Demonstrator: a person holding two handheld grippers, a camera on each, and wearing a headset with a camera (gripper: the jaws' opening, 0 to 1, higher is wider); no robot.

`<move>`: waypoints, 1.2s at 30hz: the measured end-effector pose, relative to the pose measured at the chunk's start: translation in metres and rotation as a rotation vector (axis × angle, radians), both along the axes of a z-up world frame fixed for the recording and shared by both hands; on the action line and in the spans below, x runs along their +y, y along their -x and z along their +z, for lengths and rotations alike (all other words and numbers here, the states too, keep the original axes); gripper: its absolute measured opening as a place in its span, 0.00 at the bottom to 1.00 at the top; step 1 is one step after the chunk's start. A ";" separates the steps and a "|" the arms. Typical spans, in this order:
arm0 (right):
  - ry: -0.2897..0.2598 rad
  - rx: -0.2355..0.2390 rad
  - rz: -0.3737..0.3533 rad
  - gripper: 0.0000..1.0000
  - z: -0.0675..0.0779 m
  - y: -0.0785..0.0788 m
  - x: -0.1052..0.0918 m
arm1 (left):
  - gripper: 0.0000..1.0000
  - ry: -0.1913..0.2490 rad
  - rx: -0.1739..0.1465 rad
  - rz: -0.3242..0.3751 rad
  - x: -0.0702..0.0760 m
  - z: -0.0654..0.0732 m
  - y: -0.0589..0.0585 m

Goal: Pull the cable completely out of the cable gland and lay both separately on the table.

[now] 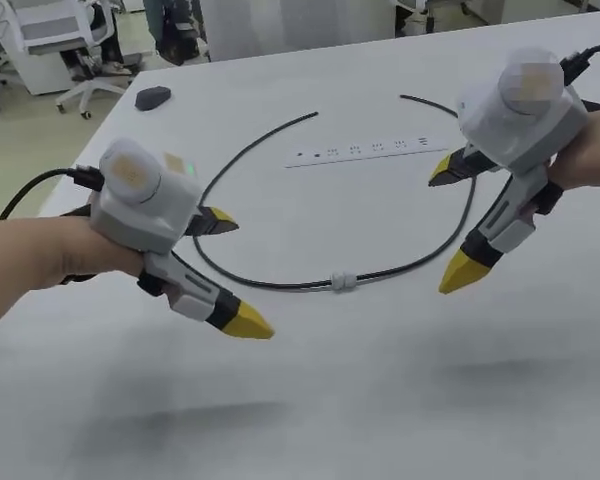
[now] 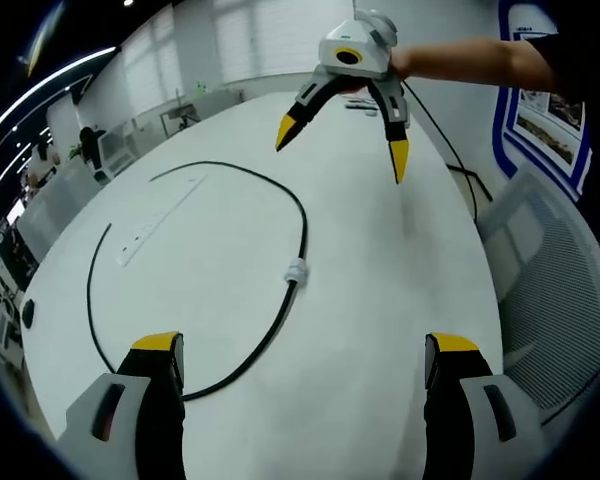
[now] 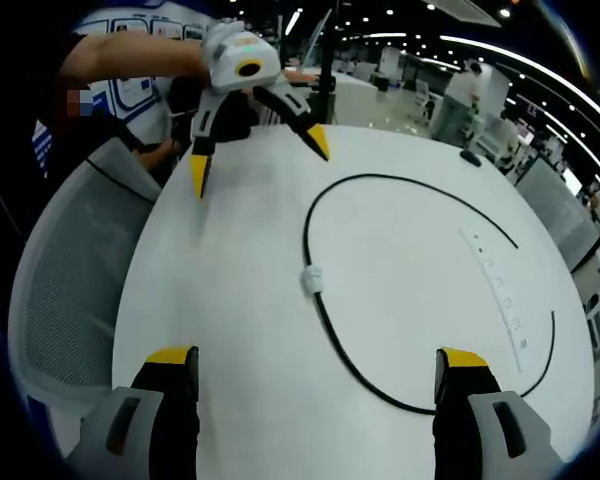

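Cable (image 1: 270,285) lies in a wide loop at frame centre on the white tabletop (image 1: 380,400). The white cable gland (image 1: 344,282) sits threaded on the loop's lower edge. Left gripper (image 1: 242,273), lower left — jaws spread, empty. Right gripper (image 1: 443,232), right side — jaws spread, empty.

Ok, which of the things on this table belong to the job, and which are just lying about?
For the job:
- cable, lying in a loop
- cable gland, threaded on the cable
- left tool and right tool, both open and holding nothing

Lying about:
- power strip
- dark mouse-like item at the far edge
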State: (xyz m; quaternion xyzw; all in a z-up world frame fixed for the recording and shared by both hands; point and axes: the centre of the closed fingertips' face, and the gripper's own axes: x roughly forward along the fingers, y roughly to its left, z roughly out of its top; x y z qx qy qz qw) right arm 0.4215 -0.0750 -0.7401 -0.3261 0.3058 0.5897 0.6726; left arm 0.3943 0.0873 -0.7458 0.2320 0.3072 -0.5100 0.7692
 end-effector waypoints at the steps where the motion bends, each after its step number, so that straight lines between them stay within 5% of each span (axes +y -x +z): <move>1: 0.007 0.002 0.009 0.99 -0.001 0.002 -0.001 | 1.00 0.002 -0.001 -0.002 0.000 0.000 0.001; 4: 0.022 -0.002 0.024 0.99 -0.003 0.003 -0.004 | 1.00 -0.007 -0.001 -0.010 0.001 -0.001 0.004; 7: 0.005 0.058 0.008 0.99 -0.006 0.006 -0.006 | 1.00 -0.036 -0.014 0.053 0.015 -0.007 -0.006; 9: 0.008 0.050 0.007 0.99 -0.006 0.005 -0.007 | 1.00 0.000 0.024 0.082 0.018 -0.009 -0.004; 12: 0.009 0.058 0.009 0.99 -0.008 0.006 -0.009 | 1.00 -0.040 0.030 0.060 0.024 -0.017 0.000; 20: 0.033 0.080 0.016 0.99 -0.018 0.006 -0.013 | 1.00 -0.037 0.050 0.045 0.020 -0.022 0.002; 23: 0.031 0.088 0.019 0.96 -0.019 0.006 -0.012 | 1.00 0.004 0.076 0.074 0.016 -0.018 -0.002; 26: 0.018 0.091 0.013 0.96 -0.019 0.004 -0.009 | 1.00 0.007 0.052 0.076 0.016 -0.014 -0.009; 36: 0.032 0.109 0.043 0.91 -0.026 0.007 0.004 | 1.00 -0.007 0.045 0.064 0.009 -0.019 -0.005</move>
